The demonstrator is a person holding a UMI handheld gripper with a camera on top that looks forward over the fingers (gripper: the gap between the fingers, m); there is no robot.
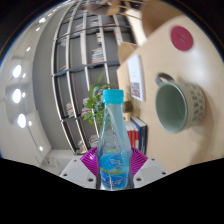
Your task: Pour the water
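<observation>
1. Gripper point(113, 163): its two fingers are pinching the bottle from either side, the magenta pads point(92, 160) pressing against its lower body.
2. Water bottle point(113, 135): clear plastic, light blue cap point(114, 97), blue label; it is standing upright between the fingers and rising well above them (the cap is on).
3. Cup point(178, 106): pale green, lying tilted beyond the bottle to its right, its open mouth facing the camera, resting on a light tabletop point(150, 70).
4. Green plant point(96, 100): showing just behind the bottle, to its left.
5. Pink round object point(181, 39): sitting farther along the tabletop.
6. Shelving point(85, 50): filling the background, contents too small to name.
</observation>
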